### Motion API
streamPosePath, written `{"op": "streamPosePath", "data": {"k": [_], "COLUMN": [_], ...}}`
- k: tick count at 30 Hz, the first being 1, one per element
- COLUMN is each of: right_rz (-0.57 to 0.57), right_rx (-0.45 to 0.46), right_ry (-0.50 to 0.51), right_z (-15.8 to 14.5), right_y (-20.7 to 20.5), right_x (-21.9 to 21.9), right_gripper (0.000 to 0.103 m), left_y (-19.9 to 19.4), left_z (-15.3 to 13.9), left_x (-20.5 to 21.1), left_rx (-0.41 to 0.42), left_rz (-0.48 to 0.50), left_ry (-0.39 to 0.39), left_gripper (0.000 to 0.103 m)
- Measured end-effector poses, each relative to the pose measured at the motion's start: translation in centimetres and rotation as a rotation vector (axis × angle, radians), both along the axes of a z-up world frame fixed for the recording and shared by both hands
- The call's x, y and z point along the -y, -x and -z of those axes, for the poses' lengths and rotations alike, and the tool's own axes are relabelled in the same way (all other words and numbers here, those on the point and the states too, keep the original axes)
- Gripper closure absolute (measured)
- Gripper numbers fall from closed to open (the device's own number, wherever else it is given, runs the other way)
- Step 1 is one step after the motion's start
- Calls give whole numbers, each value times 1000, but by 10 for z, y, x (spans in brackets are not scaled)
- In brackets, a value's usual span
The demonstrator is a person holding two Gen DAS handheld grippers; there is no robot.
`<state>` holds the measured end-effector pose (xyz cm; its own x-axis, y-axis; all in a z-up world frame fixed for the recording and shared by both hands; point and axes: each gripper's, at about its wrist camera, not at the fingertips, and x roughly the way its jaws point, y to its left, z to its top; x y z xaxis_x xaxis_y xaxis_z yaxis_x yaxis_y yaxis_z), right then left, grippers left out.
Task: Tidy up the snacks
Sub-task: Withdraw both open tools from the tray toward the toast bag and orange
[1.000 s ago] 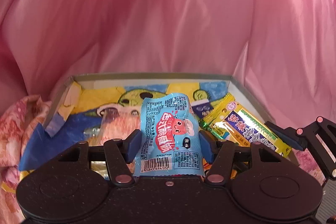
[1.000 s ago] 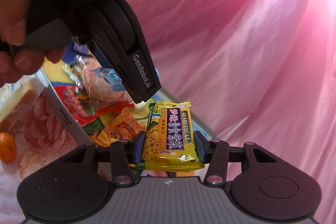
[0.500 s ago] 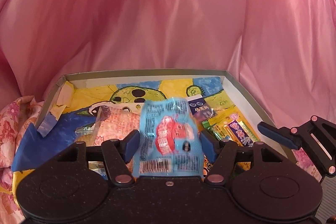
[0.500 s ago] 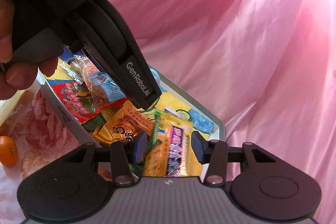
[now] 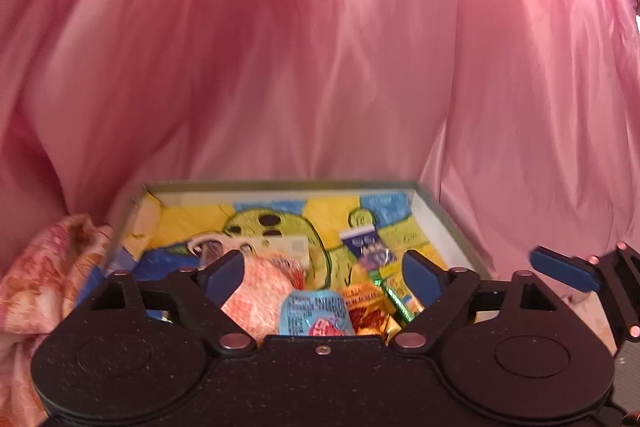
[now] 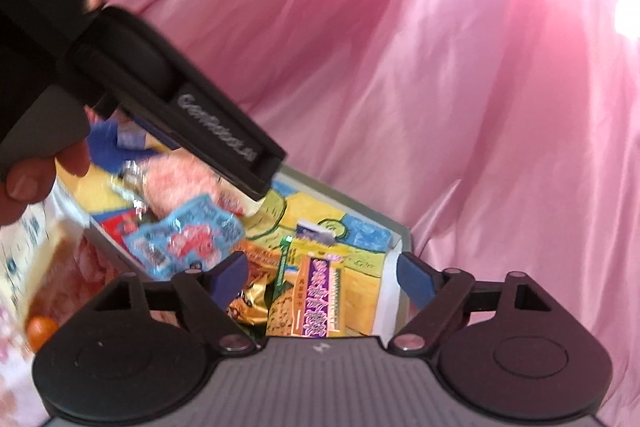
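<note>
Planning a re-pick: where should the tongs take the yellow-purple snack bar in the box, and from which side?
Grip the yellow-purple snack bar across its narrow width at mid-length, coming from above. It lies flat in the box, long axis running away from the right tongs, which are open and seem already lined up. The gold packet crowds its left edge.

Left hand-held gripper (image 5: 323, 273) agape, right hand-held gripper (image 6: 322, 275) agape
</note>
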<state>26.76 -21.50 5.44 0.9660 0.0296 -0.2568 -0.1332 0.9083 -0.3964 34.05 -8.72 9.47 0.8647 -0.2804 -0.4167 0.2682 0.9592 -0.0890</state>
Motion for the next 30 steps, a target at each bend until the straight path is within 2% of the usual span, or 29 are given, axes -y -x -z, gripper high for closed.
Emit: {"op": "streamPosePath", "data": {"k": [4, 7, 12, 17, 23, 30], "right_rz": [7, 4, -12, -24, -25, -33], "right_rx": [35, 66, 110, 116, 94, 41], "right_ry": [-104, -167, -200, -224, -266, -291], "right_z": [-22, -36, -51, -58, -57, -37], "right_y": [21, 40, 64, 95, 125, 162], "right_x": [6, 7, 4, -4, -8, -16], "right_gripper": [4, 0, 0, 0, 0, 0], "left_y": [22, 40, 74, 110, 149, 185], "left_z": [-16, -25, -34, -34, -24, 1], "left_x": [-11, -21, -41, -60, -81, -108], "left_rx": [56, 89, 136, 163, 160, 98], "left_rz": [-37, -68, -128, -191, -252, -315], "left_ry": [26, 44, 75, 92, 85, 84], "left_gripper": [8, 5, 3, 2, 2, 2]}}
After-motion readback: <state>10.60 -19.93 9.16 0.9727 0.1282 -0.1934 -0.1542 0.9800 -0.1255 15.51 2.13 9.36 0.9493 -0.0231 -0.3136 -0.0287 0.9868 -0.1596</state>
